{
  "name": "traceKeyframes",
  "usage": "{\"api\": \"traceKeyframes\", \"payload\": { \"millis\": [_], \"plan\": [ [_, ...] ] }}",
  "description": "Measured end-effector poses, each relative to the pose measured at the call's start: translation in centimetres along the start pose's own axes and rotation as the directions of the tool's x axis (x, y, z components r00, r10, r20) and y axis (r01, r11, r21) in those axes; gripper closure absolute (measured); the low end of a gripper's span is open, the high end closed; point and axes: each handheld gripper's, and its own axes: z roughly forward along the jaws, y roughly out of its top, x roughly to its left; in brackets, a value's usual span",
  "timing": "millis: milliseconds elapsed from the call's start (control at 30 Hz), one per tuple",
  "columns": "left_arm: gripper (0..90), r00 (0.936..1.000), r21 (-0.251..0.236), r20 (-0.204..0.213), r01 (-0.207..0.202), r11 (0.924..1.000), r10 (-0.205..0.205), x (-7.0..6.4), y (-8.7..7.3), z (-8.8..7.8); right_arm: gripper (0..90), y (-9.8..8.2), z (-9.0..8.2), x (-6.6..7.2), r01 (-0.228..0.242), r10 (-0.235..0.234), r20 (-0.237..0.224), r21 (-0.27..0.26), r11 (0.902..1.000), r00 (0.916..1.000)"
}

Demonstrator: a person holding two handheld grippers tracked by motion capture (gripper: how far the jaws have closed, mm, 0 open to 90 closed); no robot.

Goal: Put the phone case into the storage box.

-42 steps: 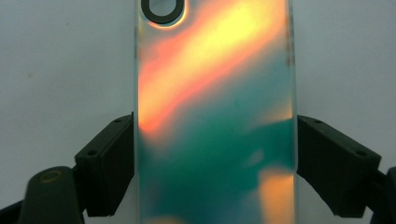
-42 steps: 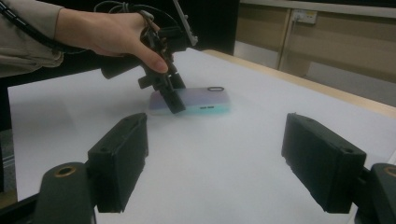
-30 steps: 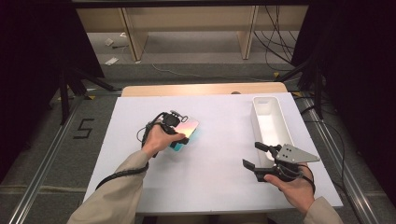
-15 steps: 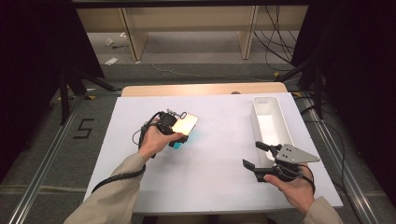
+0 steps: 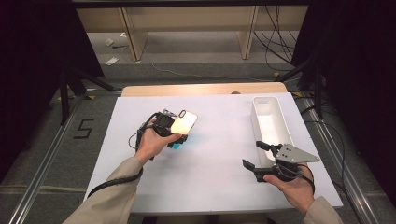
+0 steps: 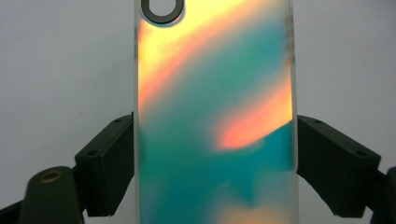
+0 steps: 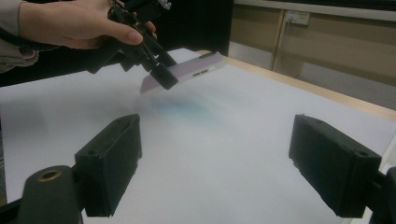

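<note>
Iridescent teal and orange plastic marks the phone case (image 5: 183, 124), left of centre in the high view, clamped by its long edges in the left gripper (image 5: 173, 129) and lifted clear of the matte white table (image 5: 210, 177), likely for carrying; lower right, the right gripper (image 5: 256, 156), its jaws just widened, gapes empty before the smooth white tray (image 5: 270, 122)

white tray (image 5: 266, 105) right on table | white table sheet (image 5: 210, 172) | floor marking, probably "5" (image 5: 84, 128)
</note>
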Motion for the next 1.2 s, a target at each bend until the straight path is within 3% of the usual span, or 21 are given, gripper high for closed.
{"api": "traceKeyframes", "payload": {
  "millis": [1200],
  "plan": [
    [16.9,0.9996,-0.099,0.016,-0.021,0.9949,0.023,-0.6,-1.9,-2.9,13.6,0.5,0.8,0.5,0.010,-0.010,0.021,0.008,0.9999,0.9997]
  ]
}}
